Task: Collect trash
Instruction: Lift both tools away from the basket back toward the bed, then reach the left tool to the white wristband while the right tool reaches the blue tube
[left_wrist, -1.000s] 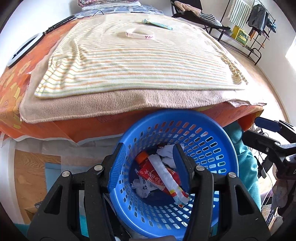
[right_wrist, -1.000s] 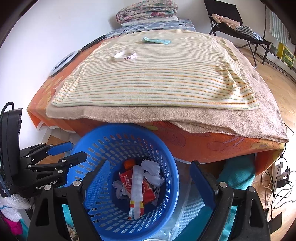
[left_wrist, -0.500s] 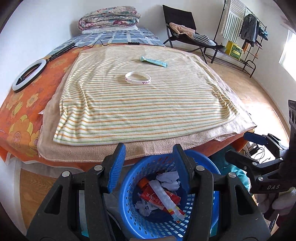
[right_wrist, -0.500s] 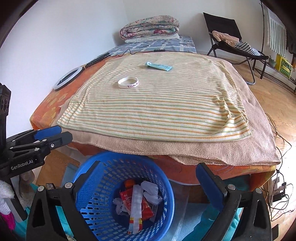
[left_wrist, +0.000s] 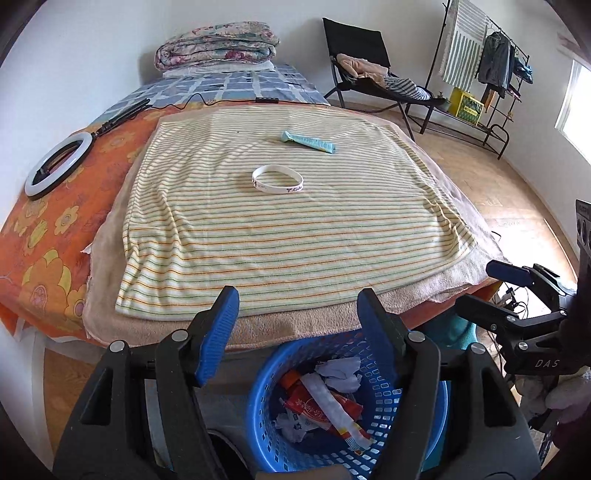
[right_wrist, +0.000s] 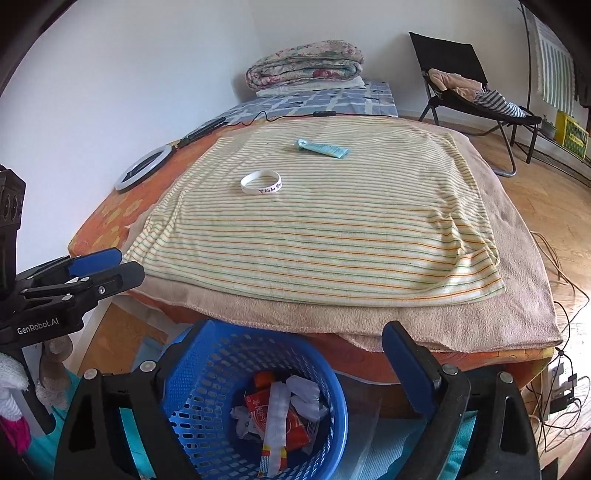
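A blue basket (left_wrist: 417, 406) (right_wrist: 207, 369) stands on the floor against the bed's near edge. It holds trash (left_wrist: 321, 402) (right_wrist: 277, 410): a red wrapper, a white strip and crumpled paper. On the striped towel (left_wrist: 295, 240) lie a white wristband (left_wrist: 277, 179) (right_wrist: 261, 182) and a teal tube (left_wrist: 308, 141) (right_wrist: 321, 147). My left gripper (left_wrist: 297, 325) (right_wrist: 122, 264) hovers above the basket; its jaws are opening and grip nothing. My right gripper (right_wrist: 295, 350) (left_wrist: 480, 286) hangs beside it, wide, jaws closing a little, with nothing between the pads.
A ring light (left_wrist: 55, 166) and its cable lie on the orange sheet at the left. Folded quilts (left_wrist: 216, 44) sit at the bed's head. A black chair (left_wrist: 369, 74) and a clothes rack (left_wrist: 480, 74) stand at the right. Cables (right_wrist: 561, 387) trail on the floor.
Both grippers rose away from the basket and tilted up, so the basket sank in the frames and the whole bed top came into view. The left jaws spread wider.
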